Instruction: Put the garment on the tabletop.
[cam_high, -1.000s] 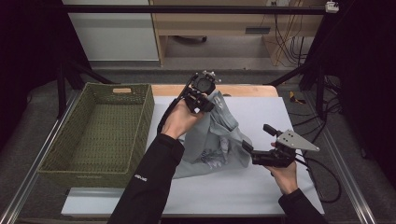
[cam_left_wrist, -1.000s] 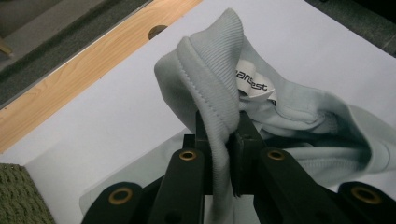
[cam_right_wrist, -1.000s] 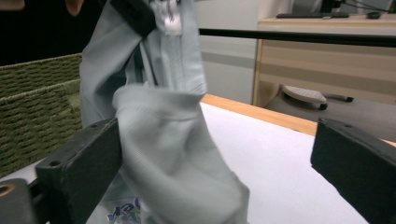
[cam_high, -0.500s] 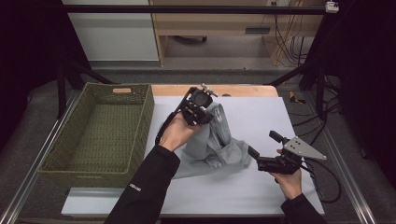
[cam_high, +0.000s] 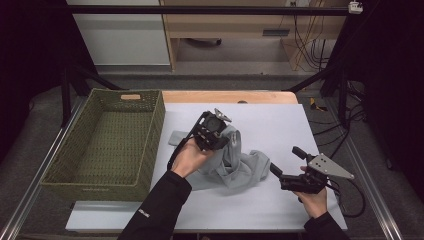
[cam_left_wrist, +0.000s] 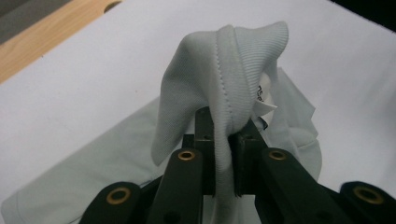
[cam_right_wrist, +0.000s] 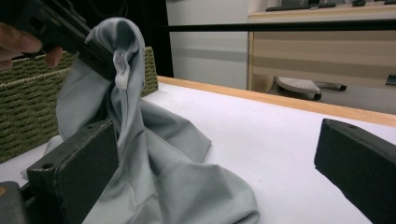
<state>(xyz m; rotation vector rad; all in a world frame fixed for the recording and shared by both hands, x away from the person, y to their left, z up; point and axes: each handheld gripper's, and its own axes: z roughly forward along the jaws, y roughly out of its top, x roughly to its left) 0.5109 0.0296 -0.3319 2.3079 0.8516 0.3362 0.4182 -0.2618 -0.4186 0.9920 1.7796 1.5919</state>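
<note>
White tabletop; left claw pinching garment hem; tag visible

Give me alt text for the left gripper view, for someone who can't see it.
The left gripper has its two black jaws shut on a ribbed, stitched edge of a pale grey garment, which rises in a peak above them. A small label shows beside the fold, and the rest of the cloth lies on the white table.

Dark room w/ grey floor beyond table. Wooden cabinet at rear centre; white panel to its left. Loose cables hanging at right. Black frame bar across top, black struts at sides.
</note>
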